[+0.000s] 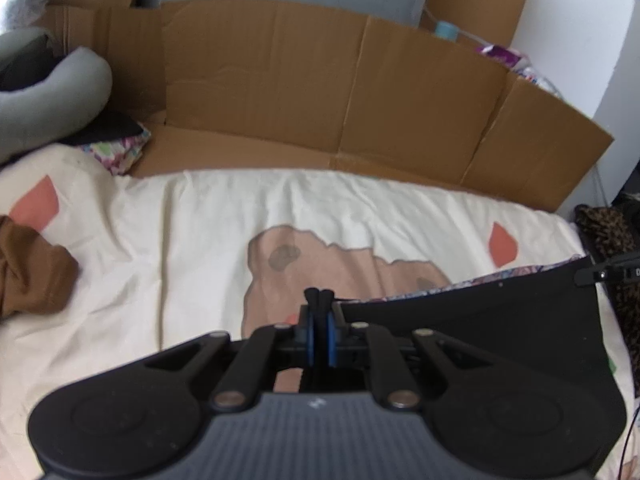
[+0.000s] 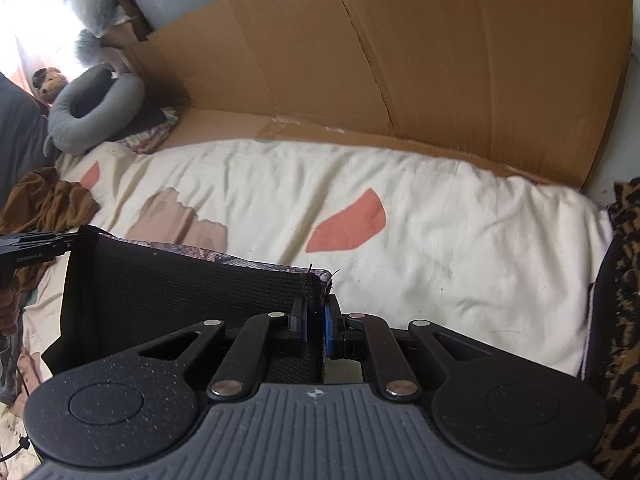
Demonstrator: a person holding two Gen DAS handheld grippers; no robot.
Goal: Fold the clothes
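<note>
Left claw (image 1: pixel 319 295): pressed together on one top corner of a black cloth (image 1: pixel 480 320), the tips meeting with the fabric edge pinched between them.
Right claw (image 2: pixel 316 312): clamped on the opposite top corner, where a thick ribbed band runs between the blue pads (image 2: pixel 329 330).
Black cloth: stretched taut between the two claws and held up above the bed, its patterned inner side just peeking over the top edge; the lower part hangs down out of sight behind the claw bodies.
Person: part of a hand (image 2: pixel 7 308) shows at the left edge of the right-hand view, gripping the other tool's handle.
Bed cover (image 1: pixel 192 248): cream with salmon leaf shapes and a large tan patch, wrinkled, lying under the held cloth.
Brown garment (image 1: pixel 32 268): crumpled in a heap on the cover, off to the left, well apart from the black cloth.
Leopard-print fabric (image 2: pixel 624 280): draped at the right end of the bed.
Grey neck pillow (image 2: pixel 96 108): curled at the far left corner, resting on some floral cloth.
Cardboard (image 1: pixel 320 92): flattened sheets standing along the far side of the bed against the wall.
</note>
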